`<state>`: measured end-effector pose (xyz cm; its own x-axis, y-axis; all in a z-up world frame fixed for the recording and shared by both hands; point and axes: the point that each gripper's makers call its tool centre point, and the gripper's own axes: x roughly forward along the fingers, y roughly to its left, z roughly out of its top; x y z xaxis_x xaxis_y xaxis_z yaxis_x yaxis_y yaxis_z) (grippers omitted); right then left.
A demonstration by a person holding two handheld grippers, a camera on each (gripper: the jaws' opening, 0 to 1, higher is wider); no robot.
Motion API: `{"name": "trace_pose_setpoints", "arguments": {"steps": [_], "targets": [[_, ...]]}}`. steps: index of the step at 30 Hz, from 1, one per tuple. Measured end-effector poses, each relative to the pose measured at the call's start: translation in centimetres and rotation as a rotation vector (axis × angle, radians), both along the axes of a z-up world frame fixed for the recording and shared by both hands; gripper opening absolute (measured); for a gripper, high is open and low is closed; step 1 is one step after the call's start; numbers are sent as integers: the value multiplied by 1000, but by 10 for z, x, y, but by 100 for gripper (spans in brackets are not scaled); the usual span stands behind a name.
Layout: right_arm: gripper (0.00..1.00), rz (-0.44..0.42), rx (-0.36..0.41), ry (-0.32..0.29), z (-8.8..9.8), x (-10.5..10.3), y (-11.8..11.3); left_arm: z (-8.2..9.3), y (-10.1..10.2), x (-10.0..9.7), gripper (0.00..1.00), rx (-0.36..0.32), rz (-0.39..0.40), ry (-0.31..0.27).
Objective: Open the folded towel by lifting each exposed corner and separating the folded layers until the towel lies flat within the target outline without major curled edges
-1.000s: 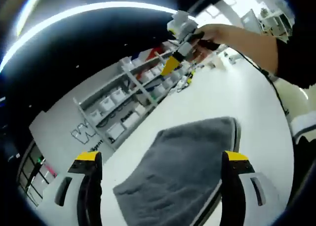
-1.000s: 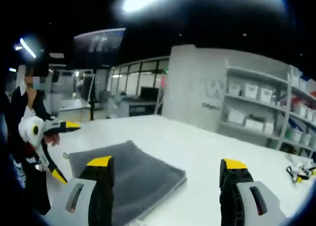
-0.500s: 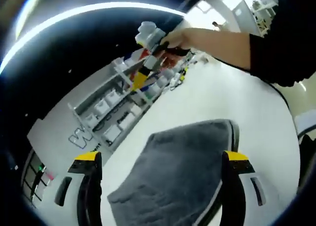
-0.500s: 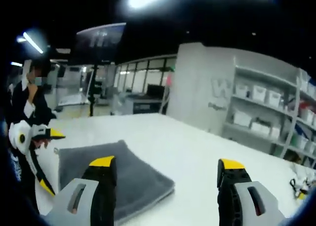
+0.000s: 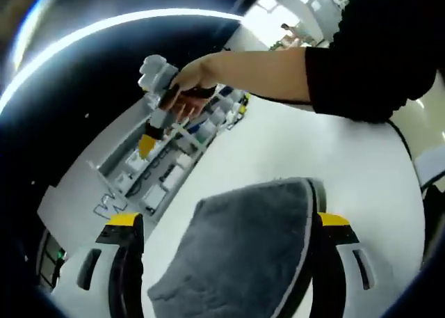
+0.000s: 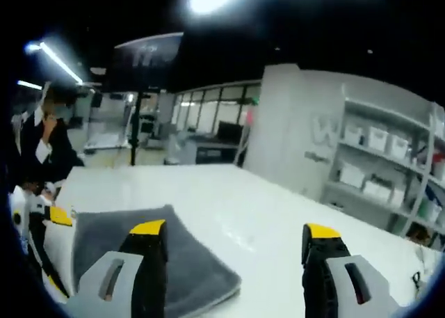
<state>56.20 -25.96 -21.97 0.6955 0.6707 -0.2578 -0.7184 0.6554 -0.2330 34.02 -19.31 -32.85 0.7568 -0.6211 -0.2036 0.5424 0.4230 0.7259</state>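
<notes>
- Towel (image 5: 243, 248): grey, folded, lying on the white table (image 5: 334, 151). In the left gripper view it sits between that gripper's own two jaws, near the camera; a double-layered edge shows along its right side, so the layers are not yet separated. Judged: unfolding not begun.
- Left gripper (image 5: 226, 227): jaws spread wide, nothing between the pads; they straddle the towel's near end without clamping it. Likely held this way to line up on an exposed corner.
- Right gripper (image 6: 229, 234): jaws parted, empty, above bare table to the right of the towel (image 6: 139, 248). In the left gripper view it is raised well above the far side of the table, held in the person's hand (image 5: 184, 88), tips pointing down toward the shelving (image 5: 167, 158). Judged: kept clear so it does not pin the cloth.
- Target outline: cannot make it out in either view.
- In the right gripper view the left gripper's yellow tip shows at the towel's left edge.
</notes>
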Motion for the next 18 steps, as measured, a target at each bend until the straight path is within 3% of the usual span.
{"name": "trace_pose_setpoints", "arguments": {"steps": [3, 8, 13, 15, 18], "targets": [[74, 3, -22, 78, -27, 10, 4, 1, -3, 2, 100, 38, 4, -56], [71, 62, -75, 108, -56, 14, 22, -3, -9, 3, 100, 70, 0, -73], [57, 60, -69, 146, -67, 19, 23, -15, -13, 3, 98, 115, -7, -72], [50, 33, -45, 176, -71, 22, 20, -8, -9, 9, 98, 132, 21, -123], [49, 7, -46, 191, -75, 30, 11, 1, -7, 10, 98, 104, 35, -132]]}}
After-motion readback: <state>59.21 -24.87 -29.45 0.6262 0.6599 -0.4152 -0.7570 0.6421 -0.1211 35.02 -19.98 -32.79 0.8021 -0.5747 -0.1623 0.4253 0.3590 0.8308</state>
